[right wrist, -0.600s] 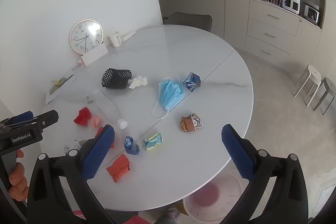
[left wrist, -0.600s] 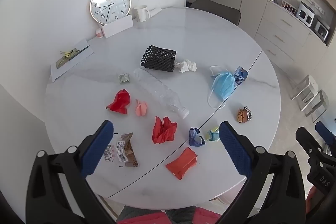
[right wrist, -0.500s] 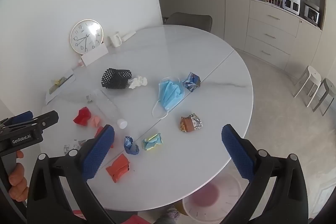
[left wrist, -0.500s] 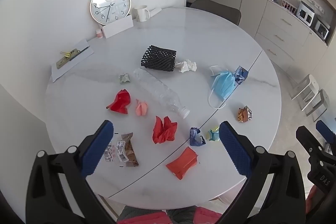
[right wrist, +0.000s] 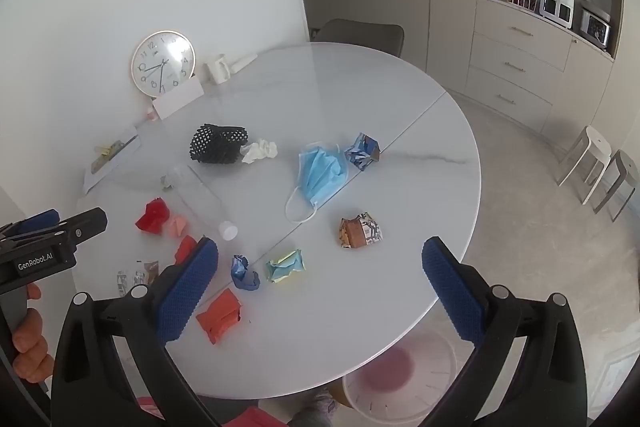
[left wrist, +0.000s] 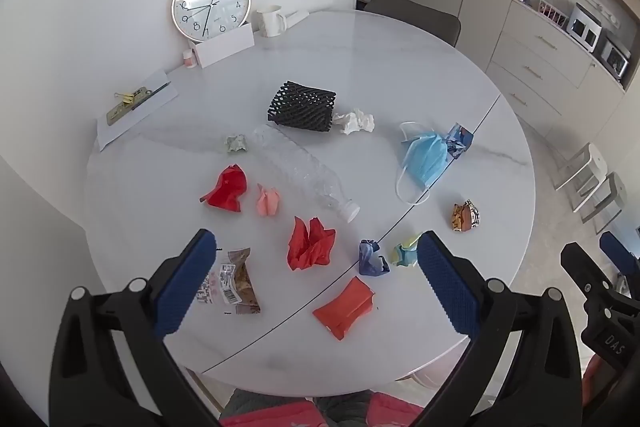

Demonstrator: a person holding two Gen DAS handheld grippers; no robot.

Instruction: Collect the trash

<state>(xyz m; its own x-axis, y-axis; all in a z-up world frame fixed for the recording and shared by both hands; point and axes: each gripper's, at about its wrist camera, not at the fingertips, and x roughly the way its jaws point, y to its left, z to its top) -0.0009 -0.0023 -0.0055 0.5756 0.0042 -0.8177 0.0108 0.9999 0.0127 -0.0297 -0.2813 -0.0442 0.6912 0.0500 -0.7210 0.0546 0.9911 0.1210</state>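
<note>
Trash lies scattered on the round white table (left wrist: 360, 59): a clear plastic bottle (left wrist: 304, 173), black foam net (left wrist: 303, 106), blue face mask (left wrist: 426, 157), red paper wads (left wrist: 310, 243), an orange-red packet (left wrist: 345, 307), a snack wrapper (left wrist: 236, 281), a brown wrapper (right wrist: 360, 230) and small crumpled bits. My left gripper (left wrist: 316, 283) is open and empty above the table's near edge. My right gripper (right wrist: 318, 287) is open and empty, also held above the near edge. A white bin (right wrist: 404, 375) stands on the floor under the table edge.
A wall clock (left wrist: 211, 4), a white mug (left wrist: 270, 21), a white card box (left wrist: 224, 45) and a paper with clips (left wrist: 136, 105) sit at the table's far left. A chair (left wrist: 412, 17) stands behind. Cabinets (right wrist: 520, 67) and stools (right wrist: 596, 167) are at the right.
</note>
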